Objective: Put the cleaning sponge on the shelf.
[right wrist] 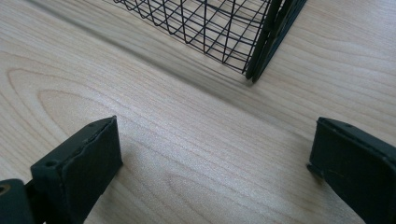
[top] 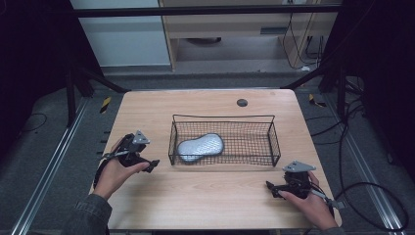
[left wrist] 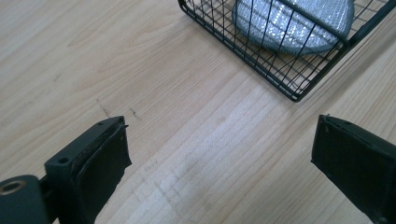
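Bare wood lies between your wide-open, empty left gripper [top: 152, 165], right gripper [top: 270, 188] and the wire basket [top: 272, 142] holding a silver pouch [top: 200, 147].

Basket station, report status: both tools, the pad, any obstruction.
Left tool open, empty, near basket's left end. Right tool open, empty. Silver pad lying in wire basket. Nothing in the way.
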